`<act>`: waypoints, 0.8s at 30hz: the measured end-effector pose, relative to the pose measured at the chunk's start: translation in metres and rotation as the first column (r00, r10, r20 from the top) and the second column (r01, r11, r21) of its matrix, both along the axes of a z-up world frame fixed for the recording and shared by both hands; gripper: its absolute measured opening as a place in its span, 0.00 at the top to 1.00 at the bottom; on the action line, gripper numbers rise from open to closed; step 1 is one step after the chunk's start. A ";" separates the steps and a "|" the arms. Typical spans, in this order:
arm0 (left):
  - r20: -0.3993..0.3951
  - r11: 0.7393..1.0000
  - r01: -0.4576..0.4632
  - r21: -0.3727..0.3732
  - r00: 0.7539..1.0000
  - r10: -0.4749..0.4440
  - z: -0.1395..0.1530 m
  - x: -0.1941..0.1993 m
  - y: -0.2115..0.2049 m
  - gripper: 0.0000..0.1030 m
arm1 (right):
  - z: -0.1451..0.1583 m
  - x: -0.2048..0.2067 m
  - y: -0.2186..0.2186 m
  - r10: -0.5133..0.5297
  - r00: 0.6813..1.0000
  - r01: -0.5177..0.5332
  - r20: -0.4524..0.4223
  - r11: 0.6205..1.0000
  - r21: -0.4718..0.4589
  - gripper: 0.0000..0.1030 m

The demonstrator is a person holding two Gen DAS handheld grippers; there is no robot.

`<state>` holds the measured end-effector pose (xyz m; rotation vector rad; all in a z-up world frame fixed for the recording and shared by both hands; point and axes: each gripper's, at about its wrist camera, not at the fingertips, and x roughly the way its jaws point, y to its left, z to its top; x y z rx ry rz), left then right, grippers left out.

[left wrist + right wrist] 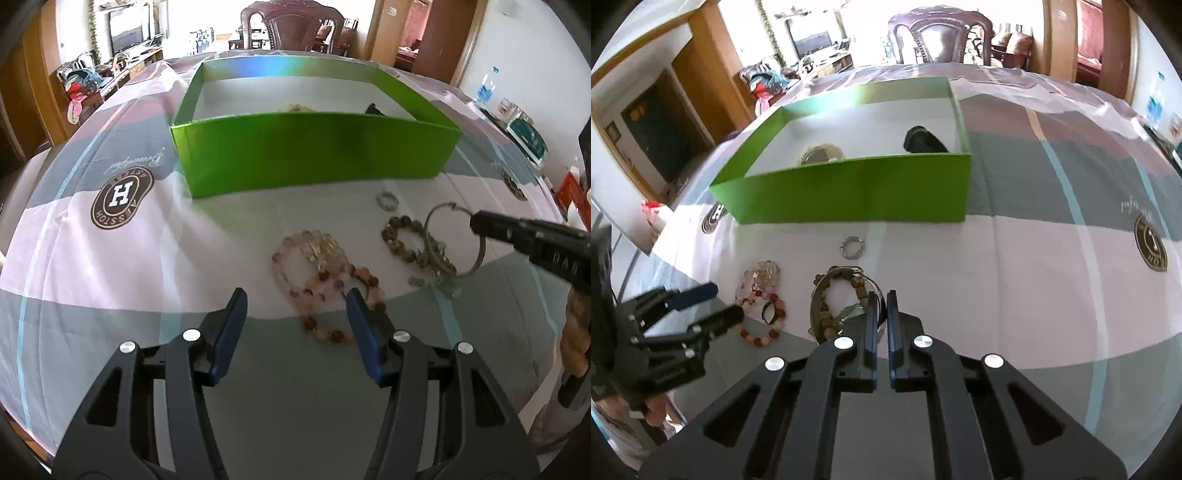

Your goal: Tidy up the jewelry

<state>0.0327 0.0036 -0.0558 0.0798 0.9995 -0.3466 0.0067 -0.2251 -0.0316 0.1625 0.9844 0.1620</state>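
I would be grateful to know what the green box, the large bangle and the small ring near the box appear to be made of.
Green box: probably cardboard with a glossy coating; thin folded walls, sheen, white inside.
Large bangle: seemingly silvery metal; a thin, bright, rigid hoop.
Small ring: likely metal too, pale and glinting, though too small to be sure.

Bracelets [325, 273] and a ring [386, 201] lie on the tablecloth [110, 258] before the box [314, 151].
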 end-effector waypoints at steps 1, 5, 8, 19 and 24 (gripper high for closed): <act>-0.001 1.000 0.004 0.001 1.000 -0.004 -0.001 -0.001 0.000 0.46 | -0.001 -0.001 -0.003 -0.017 1.000 0.017 -0.001 1.000 0.003 0.95; -0.012 1.000 0.006 0.007 1.000 -0.006 -0.005 -0.004 0.000 0.46 | -0.009 -0.003 -0.014 -0.076 0.997 0.077 -0.023 0.997 0.000 0.95; -0.019 1.000 0.001 0.009 1.000 -0.001 -0.009 -0.003 0.001 0.46 | -0.018 -0.005 -0.024 -0.126 0.991 0.125 -0.043 0.992 -0.017 0.95; -0.012 1.000 -0.030 -0.008 0.999 0.030 -0.004 0.009 0.004 0.47 | -0.030 -0.004 -0.029 -0.153 0.985 0.153 -0.076 0.988 -0.007 0.94; -0.005 0.999 -0.045 -0.010 0.999 0.045 0.000 0.014 0.006 0.51 | -0.021 0.002 -0.008 -0.089 0.995 0.089 -0.042 0.996 -0.005 0.91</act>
